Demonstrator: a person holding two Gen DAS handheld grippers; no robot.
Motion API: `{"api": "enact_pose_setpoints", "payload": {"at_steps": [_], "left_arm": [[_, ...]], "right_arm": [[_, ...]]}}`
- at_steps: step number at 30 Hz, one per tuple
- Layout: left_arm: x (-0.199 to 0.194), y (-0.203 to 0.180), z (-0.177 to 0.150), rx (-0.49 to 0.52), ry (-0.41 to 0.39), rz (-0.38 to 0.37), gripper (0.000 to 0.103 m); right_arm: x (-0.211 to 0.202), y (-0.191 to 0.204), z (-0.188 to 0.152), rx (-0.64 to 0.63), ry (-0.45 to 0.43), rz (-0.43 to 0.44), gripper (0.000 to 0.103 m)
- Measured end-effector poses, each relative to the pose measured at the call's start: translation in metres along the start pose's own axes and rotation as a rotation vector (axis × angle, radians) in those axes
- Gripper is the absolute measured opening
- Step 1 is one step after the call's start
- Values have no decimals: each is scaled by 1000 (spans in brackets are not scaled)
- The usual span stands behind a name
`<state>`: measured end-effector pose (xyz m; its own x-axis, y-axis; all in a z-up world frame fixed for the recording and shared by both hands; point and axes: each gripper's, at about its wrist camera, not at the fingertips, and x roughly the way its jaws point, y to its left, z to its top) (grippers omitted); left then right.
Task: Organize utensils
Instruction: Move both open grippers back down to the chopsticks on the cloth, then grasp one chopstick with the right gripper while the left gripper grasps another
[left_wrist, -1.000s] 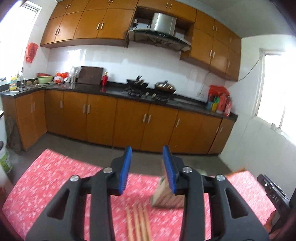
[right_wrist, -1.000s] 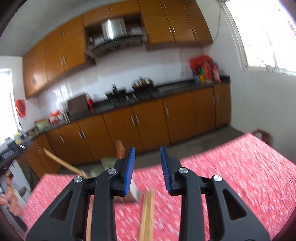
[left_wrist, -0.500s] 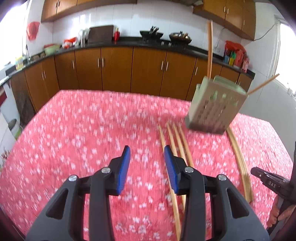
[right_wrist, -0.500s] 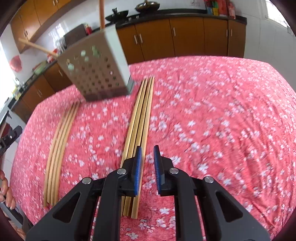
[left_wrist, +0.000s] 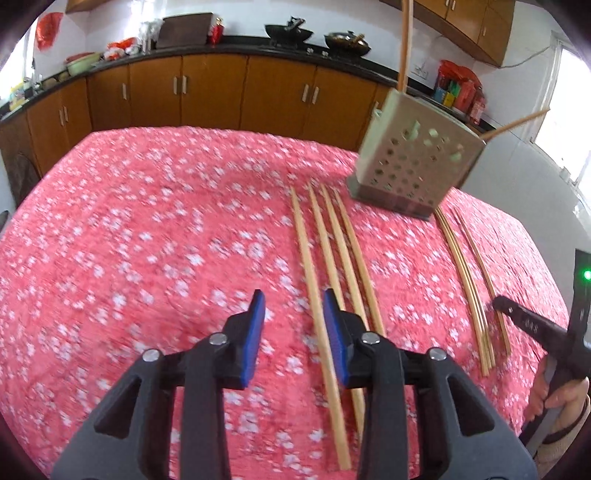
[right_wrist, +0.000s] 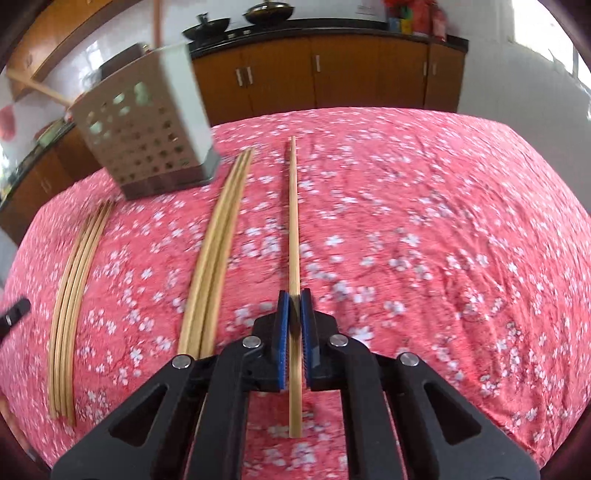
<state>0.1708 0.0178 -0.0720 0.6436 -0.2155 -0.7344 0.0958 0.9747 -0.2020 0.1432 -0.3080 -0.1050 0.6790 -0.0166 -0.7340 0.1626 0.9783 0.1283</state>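
A perforated beige utensil holder (left_wrist: 413, 162) (right_wrist: 147, 136) stands on the red floral tablecloth with two chopsticks sticking out. Several wooden chopsticks (left_wrist: 332, 254) lie in a row in front of it, and a second bundle (left_wrist: 469, 280) (right_wrist: 74, 295) lies beside it. My right gripper (right_wrist: 294, 295) is shut on a single chopstick (right_wrist: 293, 210) that lies apart from a group of three (right_wrist: 218, 251). My left gripper (left_wrist: 293, 301) is open and empty, low over the cloth just left of the nearest chopstick.
The table (left_wrist: 147, 229) is covered by the red floral cloth. Wooden kitchen cabinets (left_wrist: 207, 92) and a dark counter with woks run along the back wall. The right hand-held gripper and hand (left_wrist: 554, 354) show at the right edge of the left wrist view.
Both grippers have tilted down from the kitchen to the table. My right gripper has closed on one chopstick, now separated from the other three. My left gripper has moved closer to the chopstick row.
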Motion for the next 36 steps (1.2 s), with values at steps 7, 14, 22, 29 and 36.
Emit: {"api": "enact_pose_setpoints", "payload": {"at_steps": [7, 14, 22, 29, 36], "left_arm": [[15, -16, -11, 54, 62, -4, 18], [24, -24, -17, 100, 83, 52, 9], [43, 14, 14, 48, 58, 160, 8], [41, 25, 12, 21, 34, 116, 9], [39, 29, 11, -8, 31, 92, 9]], "right_arm": [[0, 2, 0, -15, -11, -9, 7], [-4, 4, -5, -37, -14, -7, 8], [-2, 1, -2, -48, -38, -19, 7], [1, -2, 0, -36, -40, -14, 8], [1, -2, 0, -37, -40, -14, 8]]}}
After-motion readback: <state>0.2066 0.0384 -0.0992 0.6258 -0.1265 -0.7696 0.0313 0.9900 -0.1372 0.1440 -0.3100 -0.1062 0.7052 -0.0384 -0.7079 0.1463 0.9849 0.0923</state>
